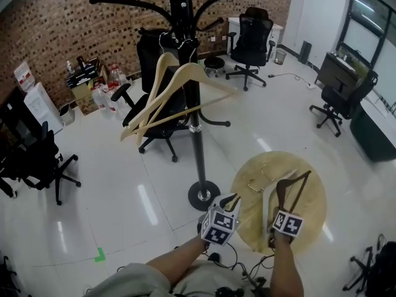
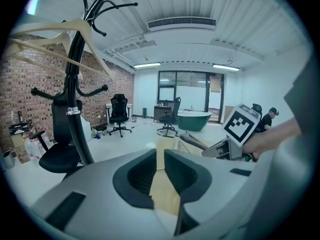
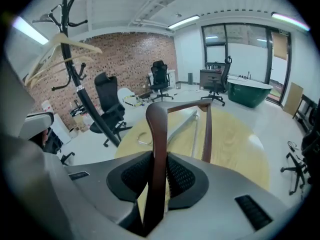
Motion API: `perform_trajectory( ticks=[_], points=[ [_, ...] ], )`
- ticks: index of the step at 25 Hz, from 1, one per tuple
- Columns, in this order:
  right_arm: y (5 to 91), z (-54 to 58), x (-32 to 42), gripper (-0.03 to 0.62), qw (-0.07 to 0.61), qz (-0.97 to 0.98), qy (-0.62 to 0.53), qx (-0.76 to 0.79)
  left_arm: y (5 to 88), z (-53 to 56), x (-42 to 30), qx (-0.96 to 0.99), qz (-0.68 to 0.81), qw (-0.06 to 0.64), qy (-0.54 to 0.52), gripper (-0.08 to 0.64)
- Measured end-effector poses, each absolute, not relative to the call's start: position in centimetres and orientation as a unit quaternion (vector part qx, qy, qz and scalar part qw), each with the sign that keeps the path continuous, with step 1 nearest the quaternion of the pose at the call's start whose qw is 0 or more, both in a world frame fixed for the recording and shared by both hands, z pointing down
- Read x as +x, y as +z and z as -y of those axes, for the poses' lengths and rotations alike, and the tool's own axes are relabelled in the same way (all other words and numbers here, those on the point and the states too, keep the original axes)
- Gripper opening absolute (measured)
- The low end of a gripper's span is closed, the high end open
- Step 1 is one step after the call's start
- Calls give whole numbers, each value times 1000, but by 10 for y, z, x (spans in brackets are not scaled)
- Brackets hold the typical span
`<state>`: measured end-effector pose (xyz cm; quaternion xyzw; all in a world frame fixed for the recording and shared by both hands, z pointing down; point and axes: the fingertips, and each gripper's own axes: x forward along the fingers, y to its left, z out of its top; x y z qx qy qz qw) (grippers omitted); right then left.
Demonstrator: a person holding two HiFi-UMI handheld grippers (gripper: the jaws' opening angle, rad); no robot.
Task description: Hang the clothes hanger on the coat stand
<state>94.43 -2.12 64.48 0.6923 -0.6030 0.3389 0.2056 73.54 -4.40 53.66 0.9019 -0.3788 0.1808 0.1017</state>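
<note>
Holding the dark brown hanger (image 3: pixel 156 129) by one arm, my right gripper (image 3: pixel 160 173) is squeezing it tight over the near edge of the round wooden table (image 1: pixel 312 206). My left gripper (image 2: pixel 160 160) is carrying nothing, its jaws only a little apart. I should be lifting slowly and aiming its hook at a free arm of the coat stand (image 1: pixel 197 141), away from the light hangers (image 1: pixel 208 77).

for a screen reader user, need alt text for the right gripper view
The right gripper grips a dark brown wooden hanger above a round wooden table, where a pale hanger lies. Behind left, a black coat stand holds two pale hangers.
</note>
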Motion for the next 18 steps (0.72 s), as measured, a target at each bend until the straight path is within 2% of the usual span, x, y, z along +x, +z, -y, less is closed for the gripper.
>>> perform_trajectory(
  ticks=[12,15,18],
  points=[
    [505,10,902,83,32,691,304,655,476,32,697,888,435,99,114,58],
    [479,6,888,83,10,707,289,646,469,30,683,882,448,99,106,58],
    [450,2,837,83,-5,719,272,639,456,29,635,877,459,102,97,57]
  ],
)
